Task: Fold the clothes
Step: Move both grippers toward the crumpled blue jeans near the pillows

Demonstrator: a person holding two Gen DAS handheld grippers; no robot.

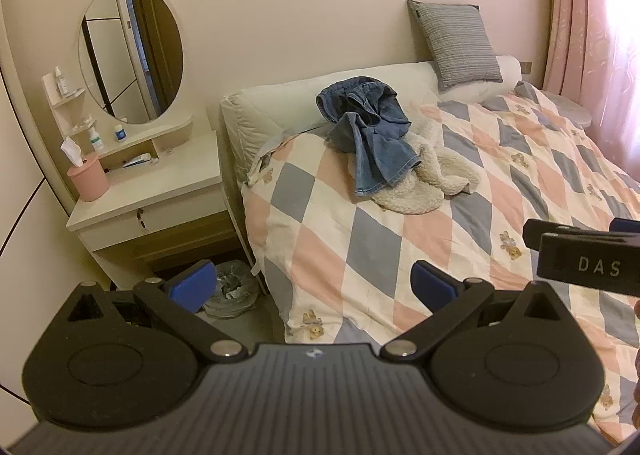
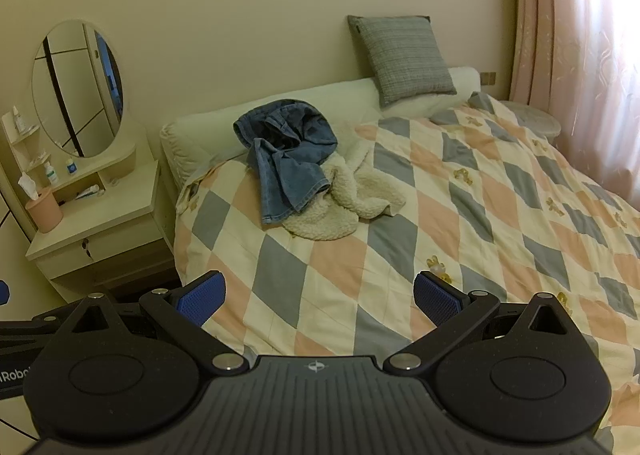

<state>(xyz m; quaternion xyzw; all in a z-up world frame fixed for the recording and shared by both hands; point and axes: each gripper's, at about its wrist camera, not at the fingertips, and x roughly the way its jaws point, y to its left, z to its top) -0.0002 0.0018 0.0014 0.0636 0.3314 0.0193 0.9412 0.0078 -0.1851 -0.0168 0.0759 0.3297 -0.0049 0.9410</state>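
Jeans (image 1: 366, 131): crumpled in a heap near the head of the quilt (image 1: 400, 255), draped over a cream fleece garment (image 1: 424, 179).
Long axis: one denim leg trails from the heap toward the grippers.
Left gripper (image 1: 314, 287): spread wide, holding nothing, over the quilt's near corner.
Right gripper (image 2: 318, 295): spread wide, holding nothing, over the quilt.
Bearing: clothes lie ahead of both, well apart; neither gripper looks clearly nearer.

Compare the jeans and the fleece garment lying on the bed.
The jeans are blue denim with a smooth weave; the fleece garment is cream and fluffy. The jeans lie on top and reach back onto the white pillow; the fleece garment sits partly beneath them on the quilt. Both are crumpled and unfolded.
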